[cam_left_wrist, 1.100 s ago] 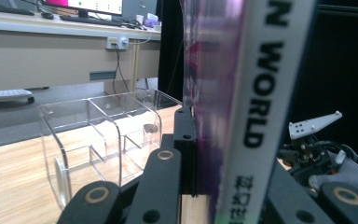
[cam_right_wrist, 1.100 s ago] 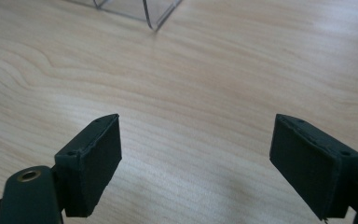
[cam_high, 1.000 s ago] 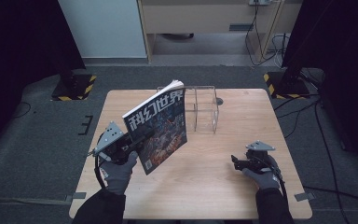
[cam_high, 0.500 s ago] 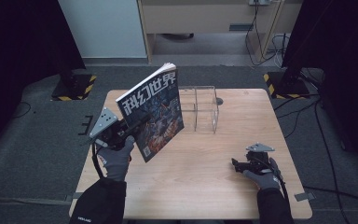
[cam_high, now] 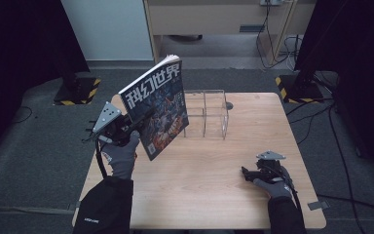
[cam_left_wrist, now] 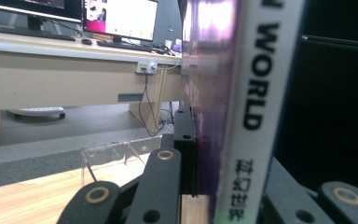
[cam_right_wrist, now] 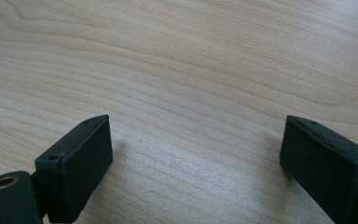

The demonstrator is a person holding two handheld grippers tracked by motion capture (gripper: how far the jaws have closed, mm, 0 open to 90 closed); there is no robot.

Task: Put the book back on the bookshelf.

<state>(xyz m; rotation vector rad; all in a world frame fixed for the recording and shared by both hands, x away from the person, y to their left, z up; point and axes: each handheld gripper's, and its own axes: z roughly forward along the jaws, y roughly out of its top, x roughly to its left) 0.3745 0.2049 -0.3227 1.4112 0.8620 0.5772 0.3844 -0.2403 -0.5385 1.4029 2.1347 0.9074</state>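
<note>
- Left of centre in the high view, left tongs (cam_high: 135, 124) pinch the magazine (cam_high: 156, 109) upright, mid-carry.
- Next: probably slot it into the clear rack (cam_high: 206, 113).
- Right tongs (cam_high: 246, 174), spread and empty, have just been opening on the counter (cam_high: 214, 185).

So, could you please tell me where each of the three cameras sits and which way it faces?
High view: above the person's side, looking forward and down on the table; both forearms, left gripper, right gripper.
Left gripper view: on the left gripper, looking along jaws shut on the magazine.
Right gripper view: on the right gripper, facing down at bare wood, jaws open.
Shared: magazine and clear rack, high and left gripper views.
</note>
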